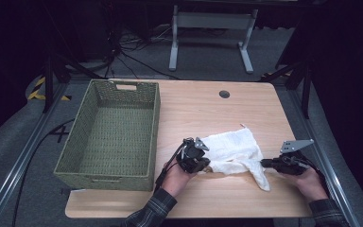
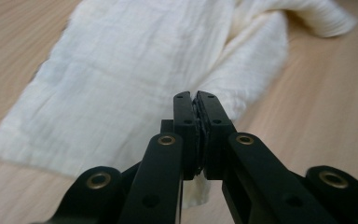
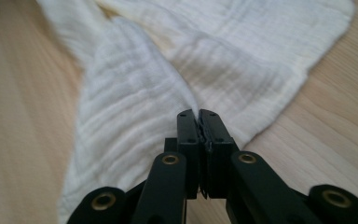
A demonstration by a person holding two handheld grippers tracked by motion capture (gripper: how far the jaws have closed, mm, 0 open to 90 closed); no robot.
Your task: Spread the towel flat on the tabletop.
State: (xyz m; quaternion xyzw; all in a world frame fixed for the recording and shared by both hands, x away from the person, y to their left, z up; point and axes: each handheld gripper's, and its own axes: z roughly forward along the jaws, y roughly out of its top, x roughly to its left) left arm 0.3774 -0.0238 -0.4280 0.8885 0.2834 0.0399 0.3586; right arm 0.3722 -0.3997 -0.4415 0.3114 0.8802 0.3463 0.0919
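We have both claws pinched onto the crumpled white muslin cloth (image 1: 231, 151), which lies on the light wooden desk (image 1: 203, 109) just to the right of the empty green woven basket (image 1: 111, 132). Our left claw (image 1: 203, 164) is clamped on the cloth's near-left edge, and in the left gripper view a sliver of fabric sits between the closed jaws (image 2: 198, 135). Our right claw (image 1: 264, 162) is shut on the twisted tail at the cloth's right side (image 3: 199, 140); how much fabric it holds there we cannot tell. The cloth is bunched and folded over itself between the two grips. The risk, as we judge it, is that either bite is shallow: pulling the claws apart to spread the cloth could slide the thin weave out of one. Lifting unevenly could also drag the loose end across the desk and leave it more tangled.
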